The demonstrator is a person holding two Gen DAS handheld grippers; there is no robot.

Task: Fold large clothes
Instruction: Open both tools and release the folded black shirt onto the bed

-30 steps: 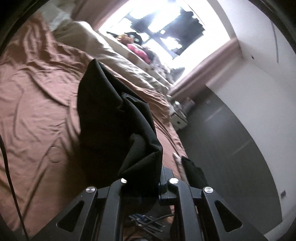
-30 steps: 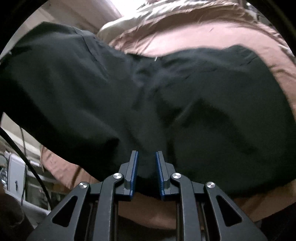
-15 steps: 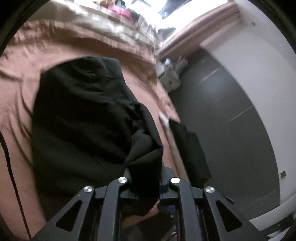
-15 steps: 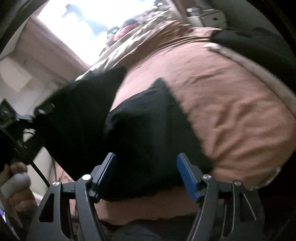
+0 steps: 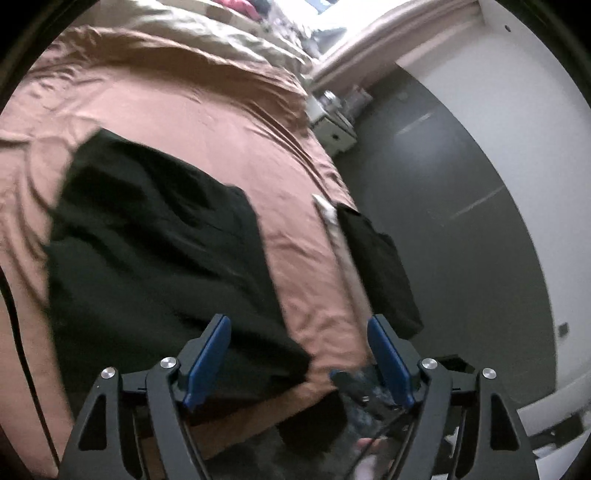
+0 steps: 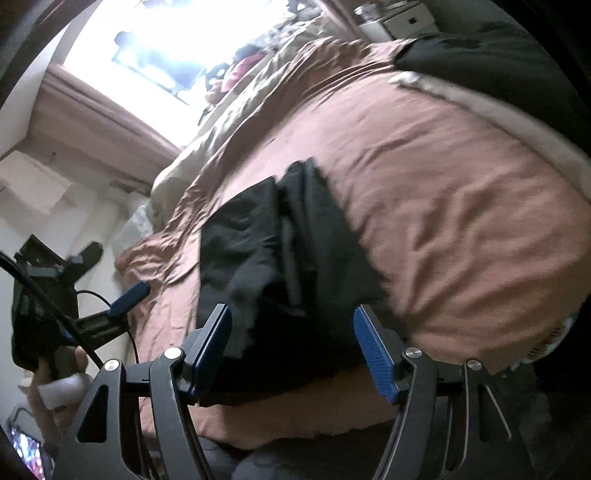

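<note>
A black garment lies folded on the brown bedsheet, near the bed's front edge. It also shows in the right wrist view. My left gripper is open and empty, hovering above the garment's near right corner. My right gripper is open and empty, above the garment's near edge. The left gripper shows at the left of the right wrist view, held in a hand.
A second black garment hangs over the bed's right edge, beside a pale strip. A beige duvet lies at the head of the bed. A white nightstand stands by the dark floor. A bright window is behind.
Both grippers have let go of the black garment and opened. The garment has dropped from hanging in the air to lying folded on the bed. Both grippers have pulled back.
</note>
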